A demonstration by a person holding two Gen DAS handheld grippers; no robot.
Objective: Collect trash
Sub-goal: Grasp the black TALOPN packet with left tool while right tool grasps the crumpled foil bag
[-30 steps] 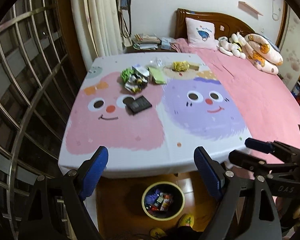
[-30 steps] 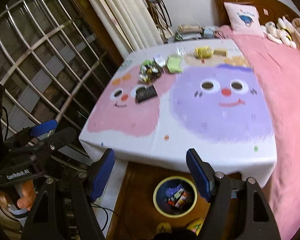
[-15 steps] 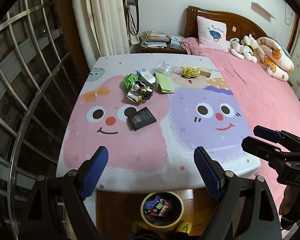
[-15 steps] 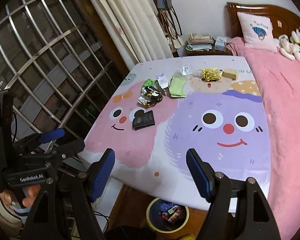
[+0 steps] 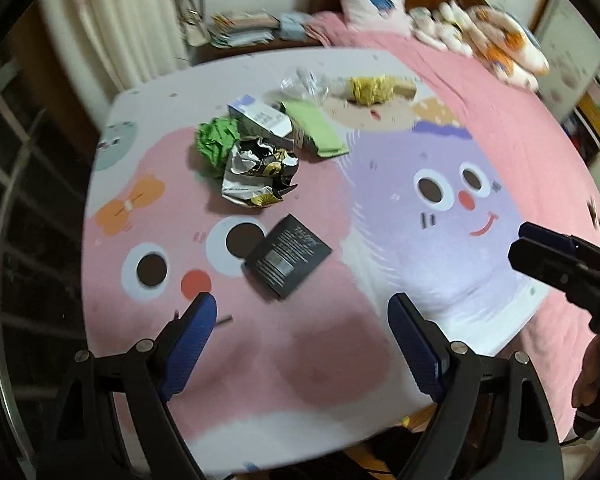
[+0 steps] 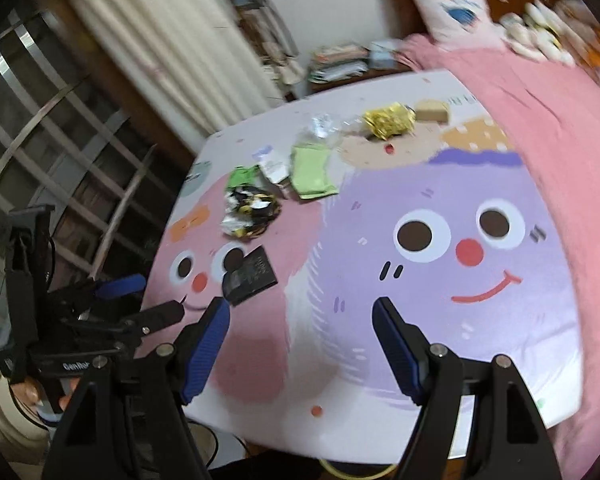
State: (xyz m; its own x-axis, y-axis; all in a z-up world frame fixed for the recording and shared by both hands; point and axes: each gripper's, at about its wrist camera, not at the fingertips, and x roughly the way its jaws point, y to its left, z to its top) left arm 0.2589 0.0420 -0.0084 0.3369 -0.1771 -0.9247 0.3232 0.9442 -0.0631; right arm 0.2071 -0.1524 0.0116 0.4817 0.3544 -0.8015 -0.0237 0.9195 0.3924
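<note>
Black flat packet (image 5: 287, 261), likely light, stiff and slick, lies on the blanket (image 5: 320, 360) at twelve o'clock from the wide-open, empty left gripper (image 5: 302, 326); pinch its raised edge; right gripper (image 6: 300, 336) likewise open, empty.

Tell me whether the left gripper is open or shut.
Open. The left gripper shows its blue pads spread wide apart, nothing between them, above the cartoon blanket.
</note>
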